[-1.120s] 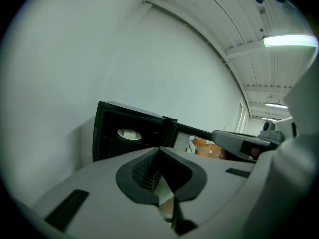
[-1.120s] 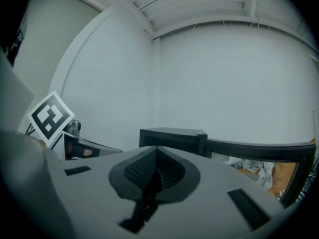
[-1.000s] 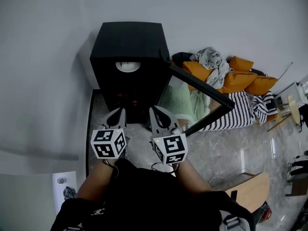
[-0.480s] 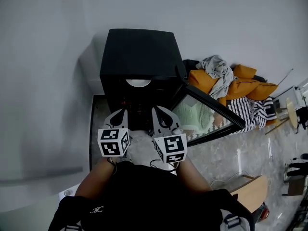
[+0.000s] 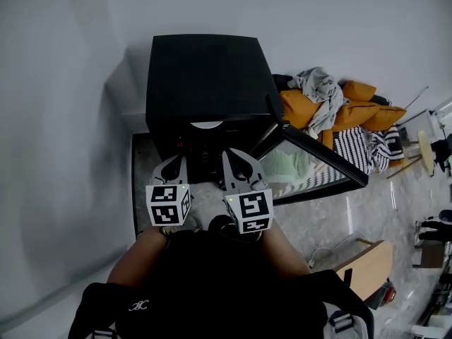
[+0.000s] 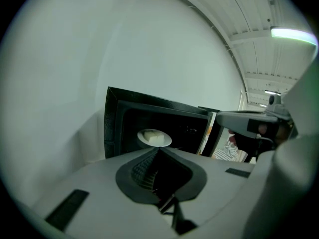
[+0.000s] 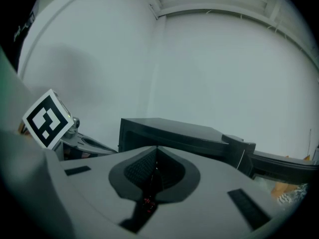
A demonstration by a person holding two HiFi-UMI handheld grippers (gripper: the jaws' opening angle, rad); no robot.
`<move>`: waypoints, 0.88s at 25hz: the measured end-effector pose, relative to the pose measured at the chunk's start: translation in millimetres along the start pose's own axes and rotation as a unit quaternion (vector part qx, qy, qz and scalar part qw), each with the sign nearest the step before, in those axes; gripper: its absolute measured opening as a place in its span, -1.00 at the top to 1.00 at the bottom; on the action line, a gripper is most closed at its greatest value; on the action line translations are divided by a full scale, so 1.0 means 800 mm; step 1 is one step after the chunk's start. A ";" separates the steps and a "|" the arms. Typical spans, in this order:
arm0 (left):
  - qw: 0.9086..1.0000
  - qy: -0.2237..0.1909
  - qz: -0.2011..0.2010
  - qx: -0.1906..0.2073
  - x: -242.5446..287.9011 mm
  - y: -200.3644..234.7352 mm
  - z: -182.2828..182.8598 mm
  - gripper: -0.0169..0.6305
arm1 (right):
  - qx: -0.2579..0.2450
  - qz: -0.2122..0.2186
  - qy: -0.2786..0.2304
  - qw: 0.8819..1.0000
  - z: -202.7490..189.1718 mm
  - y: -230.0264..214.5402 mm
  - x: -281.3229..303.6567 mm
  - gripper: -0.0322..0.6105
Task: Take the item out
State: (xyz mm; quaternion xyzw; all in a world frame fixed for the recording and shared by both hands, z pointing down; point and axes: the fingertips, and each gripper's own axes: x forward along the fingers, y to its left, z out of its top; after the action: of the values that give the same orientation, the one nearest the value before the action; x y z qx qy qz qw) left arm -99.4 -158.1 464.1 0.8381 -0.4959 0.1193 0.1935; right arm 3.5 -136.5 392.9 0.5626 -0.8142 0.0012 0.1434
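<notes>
From the head view, a black oven (image 5: 205,76) stands by the white wall (image 5: 63,119). Its door (image 5: 311,157) hangs open to the right. A white plate (image 5: 206,125) sits inside the oven, just behind the front edge of the opening. The left tool (image 5: 171,169) and the right tool (image 5: 236,164) are side by side in front of the opening. Both point at it, and neither touches the plate. On the floor (image 5: 332,217) past the door lies a pile of clothes (image 5: 339,115), orange, grey and striped.

In the left gripper view, the left tool (image 6: 158,150) has its two jaws pressed together, with nothing between them. Right above the tips you can see into the black oven (image 6: 117,118). The white plate (image 6: 143,136) rests on the oven's floor, about in the middle, with a pale block (image 6: 156,139) on it. The open door (image 6: 207,138) is at the right side of the opening. The right tool (image 6: 227,118) pokes in from the right.

In the right gripper view, the right tool (image 7: 156,151) also has its jaws pressed together and holds nothing. Behind the tips is the top of the black oven (image 7: 169,133), and the door (image 7: 284,164) sticks out at the right. The left tool's cube (image 7: 47,118) shows at the left.
</notes>
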 end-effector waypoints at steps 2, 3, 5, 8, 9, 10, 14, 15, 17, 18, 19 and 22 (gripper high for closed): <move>1.000 0.005 0.001 -0.001 0.007 0.006 -0.002 0.92 | 0.000 -0.001 0.003 1.000 -0.002 -0.002 0.009 0.89; 1.000 0.010 0.003 0.000 0.011 0.009 -0.005 0.92 | -0.001 -0.001 0.003 1.000 -0.001 -0.003 0.014 0.89; 1.000 0.021 0.010 0.004 0.021 0.016 -0.010 0.92 | -0.003 0.002 0.002 1.000 0.001 -0.004 0.023 0.89; 0.999 0.028 0.025 0.005 0.035 0.025 -0.014 0.92 | -0.015 0.010 0.004 1.000 0.001 -0.007 0.035 0.89; 0.999 0.029 0.030 0.005 0.040 0.028 -0.015 0.92 | -0.019 0.014 0.005 1.000 0.001 -0.008 0.039 0.89; 0.999 0.030 0.034 0.004 0.045 0.030 -0.015 0.92 | -0.023 0.018 0.007 1.000 0.000 -0.009 0.043 0.89; 0.999 0.022 0.036 0.004 0.065 0.026 -0.011 0.92 | -0.027 0.032 0.017 0.999 -0.005 -0.020 0.057 0.89; 0.999 0.021 0.031 -0.004 0.069 0.024 -0.012 0.92 | -0.028 0.035 0.020 0.999 -0.006 -0.023 0.059 0.89; 0.998 0.020 0.018 -0.048 0.079 0.021 -0.015 0.91 | -0.032 0.040 0.024 0.998 -0.007 -0.030 0.064 0.89; 0.997 0.020 0.013 -0.080 0.084 0.022 -0.016 0.91 | -0.033 0.042 0.025 0.998 -0.008 -0.033 0.065 0.89; 0.993 0.020 0.010 -0.112 0.088 0.023 -0.018 0.91 | -0.032 0.045 0.026 0.998 -0.010 -0.036 0.067 0.89; 0.984 0.021 0.017 -0.174 0.102 0.029 -0.031 0.91 | -0.028 0.049 0.033 0.998 -0.019 -0.047 0.070 0.89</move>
State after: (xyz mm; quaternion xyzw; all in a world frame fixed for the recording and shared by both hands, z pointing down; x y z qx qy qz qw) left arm -81.0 -221.4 523.2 0.7803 -0.5195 0.0519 0.3443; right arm 23.0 -198.8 415.0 0.5171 -0.8355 0.0037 0.1857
